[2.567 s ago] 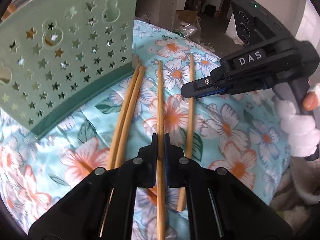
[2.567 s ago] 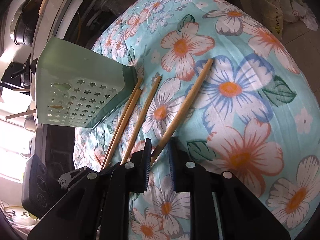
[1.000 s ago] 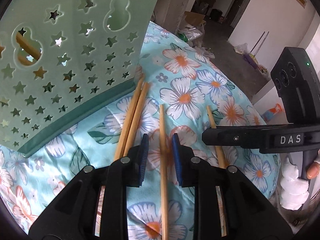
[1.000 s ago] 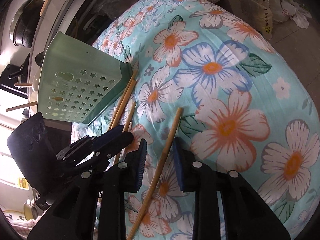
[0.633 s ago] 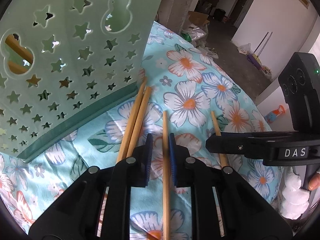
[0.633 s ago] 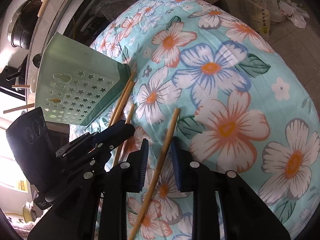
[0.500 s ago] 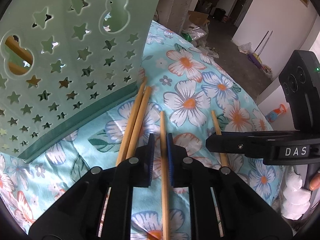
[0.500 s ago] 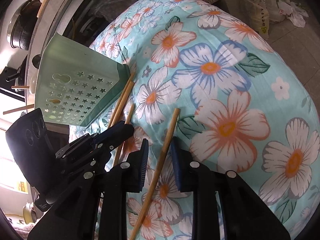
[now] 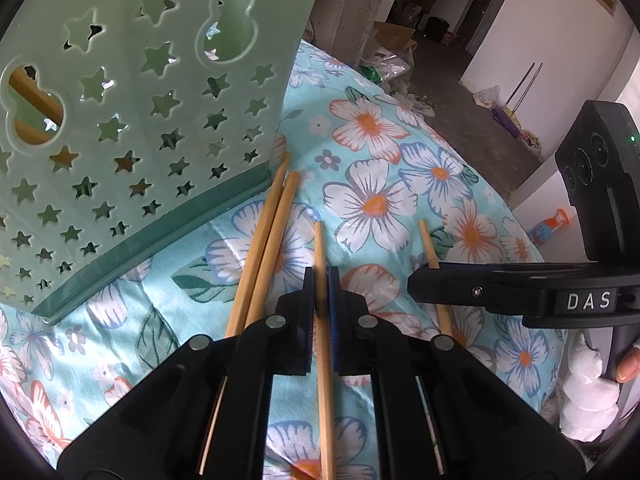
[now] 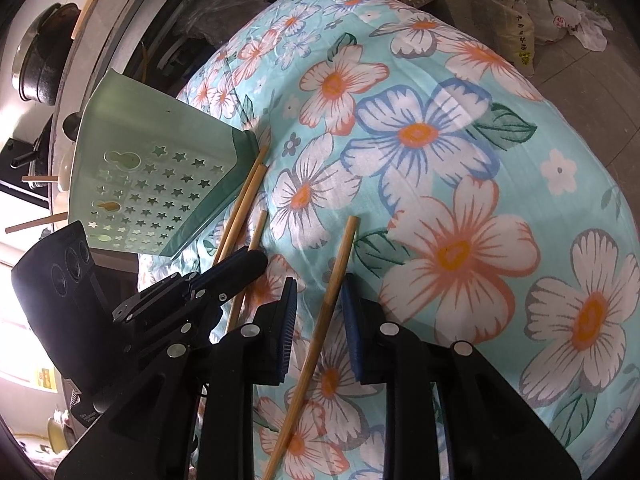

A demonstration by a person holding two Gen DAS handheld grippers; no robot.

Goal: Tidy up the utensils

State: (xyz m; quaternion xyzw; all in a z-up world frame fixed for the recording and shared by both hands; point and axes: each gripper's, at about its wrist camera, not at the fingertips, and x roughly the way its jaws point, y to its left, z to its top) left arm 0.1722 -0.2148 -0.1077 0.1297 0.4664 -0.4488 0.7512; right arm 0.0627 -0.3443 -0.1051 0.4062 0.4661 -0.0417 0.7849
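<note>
Chopstick (image 9: pixel 322 264) on the flowered quilt (image 9: pixel 380 200) is clamped in the left tongs (image 9: pixel 319 280); right tongs (image 10: pixel 320 292) stand apart around another chopstick (image 10: pixel 340 256), not pressing

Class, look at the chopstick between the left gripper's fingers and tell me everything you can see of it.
The chopstick is a slim, straight, pale stick that looks like bamboo or wood, plain and unmarked. It lies flat on the floral quilt, its far end pointing toward the green star-cut holder without reaching it. The left gripper is shut on it partway along. A pair of chopsticks lies just to its left, apart from it.
</note>
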